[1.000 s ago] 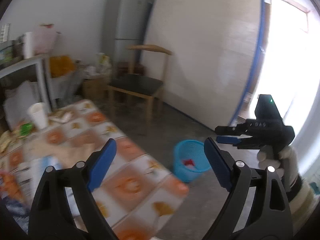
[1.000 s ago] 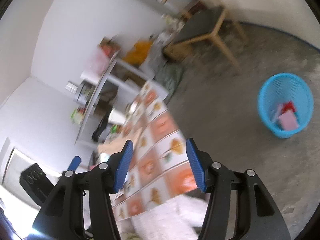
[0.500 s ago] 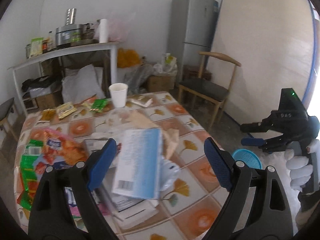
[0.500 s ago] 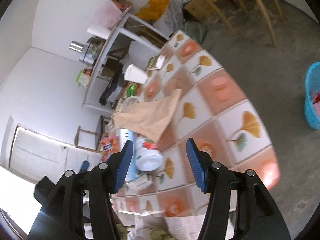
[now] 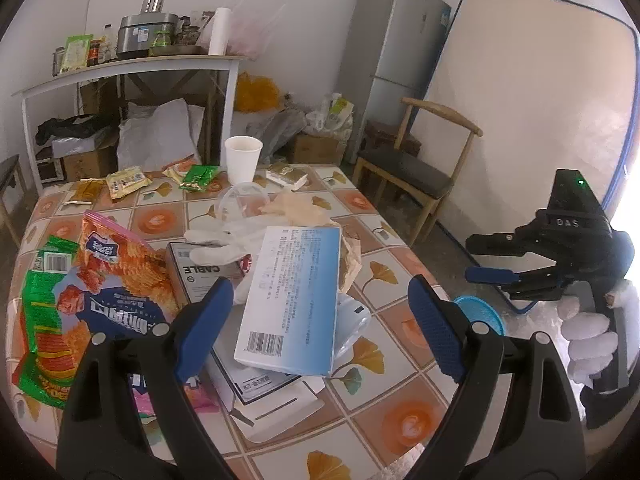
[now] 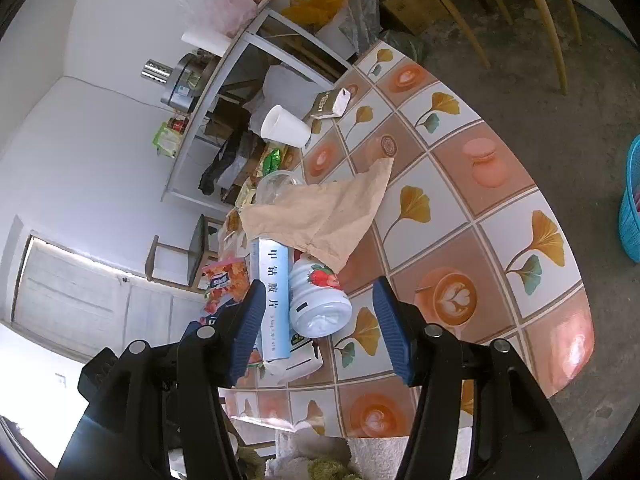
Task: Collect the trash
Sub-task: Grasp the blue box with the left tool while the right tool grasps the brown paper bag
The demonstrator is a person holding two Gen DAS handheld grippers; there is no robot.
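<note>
Swung onto table [image 5: 360, 208] — both tools [image 5: 320, 320] [image 6: 316, 320] gaping.

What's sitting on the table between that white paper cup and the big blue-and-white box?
In the left wrist view, between the white paper cup and the blue-and-white flat box lie a clear plastic lid, crumpled brown paper and a white glove.

Glossy printed tablecloth [image 5: 372, 216]; smooth cardboard box [image 5: 294, 298]; shiny foil snack bags [image 5: 100, 280]; creased matt brown paper [image 6: 332, 212]; white plastic bottle [image 6: 318, 302]; paper cup [image 5: 243, 159].
</note>
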